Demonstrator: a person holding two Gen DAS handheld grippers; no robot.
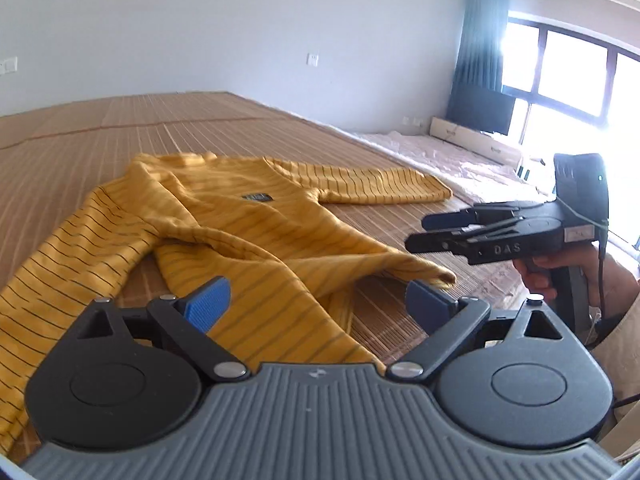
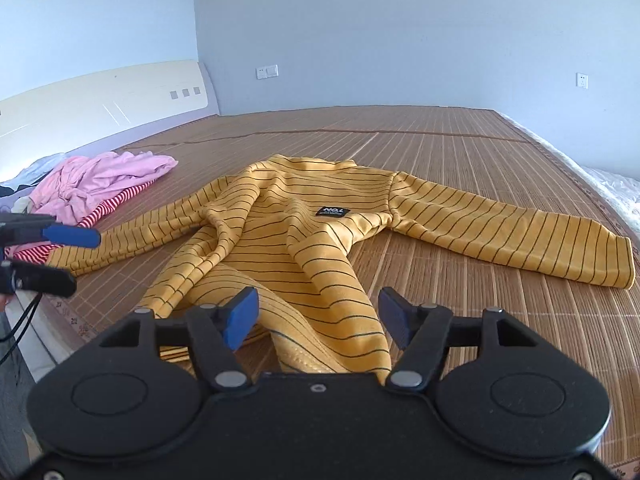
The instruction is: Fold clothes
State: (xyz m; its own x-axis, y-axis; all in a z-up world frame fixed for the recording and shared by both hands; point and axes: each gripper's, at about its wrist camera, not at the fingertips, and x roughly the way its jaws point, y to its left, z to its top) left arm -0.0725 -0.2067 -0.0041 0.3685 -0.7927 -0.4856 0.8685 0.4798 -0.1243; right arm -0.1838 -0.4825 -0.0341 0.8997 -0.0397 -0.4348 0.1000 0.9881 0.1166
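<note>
Pile of pink and red-striped clothes (image 2: 96, 192) at left of right wrist frame, beside white headboard (image 2: 100, 100); nothing lies over yellow striped shirt (image 2: 288, 240). Shirt sprawls rumpled on bamboo mat (image 2: 460, 152), centre frame, one sleeve stretched right, hem bunched at bottom.

Left gripper (image 1: 318, 306) wide open, empty, hovering over shirt hem. Right gripper (image 2: 318, 314) also spread wide, holding nothing, hem just below.

Left wrist view alone shows window (image 1: 568, 76), blue curtain (image 1: 478, 44), hand (image 1: 560, 268) gripping right gripper's handle. Clothes pile, headboard only in right view.
</note>
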